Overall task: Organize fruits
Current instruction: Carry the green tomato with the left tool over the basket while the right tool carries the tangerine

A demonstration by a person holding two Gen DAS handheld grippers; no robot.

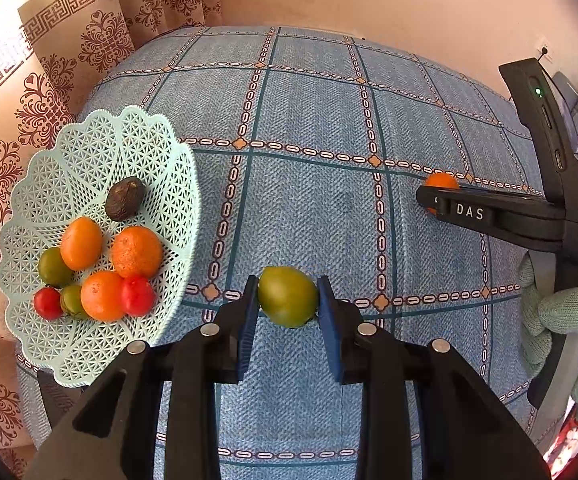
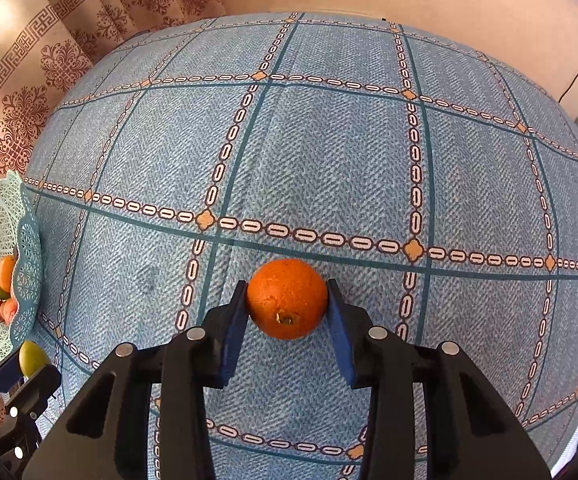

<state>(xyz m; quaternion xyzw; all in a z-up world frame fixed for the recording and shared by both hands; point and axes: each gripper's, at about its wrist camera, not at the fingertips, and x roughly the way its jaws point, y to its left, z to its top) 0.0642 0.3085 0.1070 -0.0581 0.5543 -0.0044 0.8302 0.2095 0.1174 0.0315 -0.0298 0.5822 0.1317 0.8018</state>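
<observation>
Left gripper [image 1: 287,296] clamped on a green fruit [image 1: 287,297], blue pads [image 1: 249,320] pressed to both of its sides, fruit just beside the near rim of the mint lattice basket [image 1: 169,184]. Basket at the left edge of the blue checked tablecloth [image 1: 309,200], in front of a patterned curtain [image 1: 69,40]. Inside the basket: a dark brown fruit [image 1: 125,199] toward the back, three orange fruits [image 1: 137,251] in the middle, two more green ones [image 1: 54,267] and two small red ones [image 1: 137,296] at the front — all touching or nearly so.

Right gripper [image 2: 287,299] closed around an orange [image 2: 287,299] out on the cloth, well apart from the basket, stem scar facing the camera, pads in contact left and right. Seen from the left wrist view — same orange mostly hidden behind the black finger marked "DAS", handle gripped by a gloved hand [image 1: 557,320]. Lifted or resting on the cloth: could not be told for either fruit.
</observation>
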